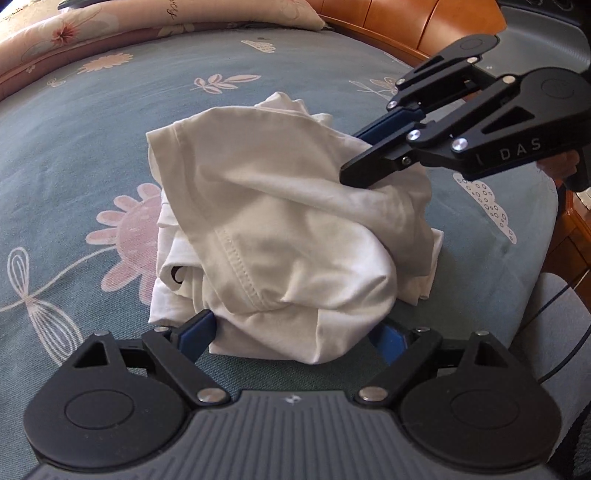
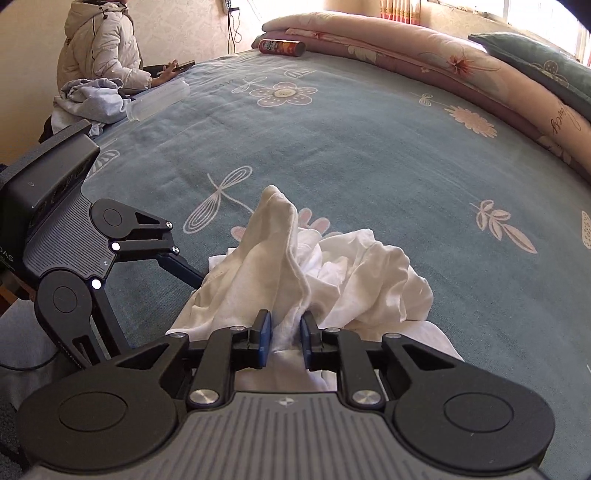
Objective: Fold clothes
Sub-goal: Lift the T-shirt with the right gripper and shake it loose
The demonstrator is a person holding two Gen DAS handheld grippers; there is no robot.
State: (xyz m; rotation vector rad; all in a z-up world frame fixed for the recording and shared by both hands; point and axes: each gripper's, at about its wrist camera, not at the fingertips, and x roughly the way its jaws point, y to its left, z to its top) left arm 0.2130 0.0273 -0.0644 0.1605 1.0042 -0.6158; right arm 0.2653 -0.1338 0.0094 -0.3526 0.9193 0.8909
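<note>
A crumpled white garment (image 1: 280,221) lies in a heap on the blue-grey flowered bed sheet (image 1: 92,155). My left gripper (image 1: 293,332) stands wide open at the heap's near side, its blue pads (image 1: 199,330) on either side of the bundle and its fingertips partly under cloth. My right gripper (image 1: 354,155) comes in from the upper right with its tips in the top of the heap. In the right wrist view the right gripper (image 2: 285,339) is shut on a raised fold of the white garment (image 2: 273,251). The left gripper (image 2: 162,314) shows there at the left.
A folded pink quilt (image 2: 424,55) and a green pillow (image 2: 535,62) lie along the far side. A crisps can (image 2: 282,47), a clear bottle (image 2: 159,99) and a pile of pale clothes (image 2: 88,99) sit at the far corner by a seated person (image 2: 99,48). Wooden furniture (image 1: 406,18) borders the bed.
</note>
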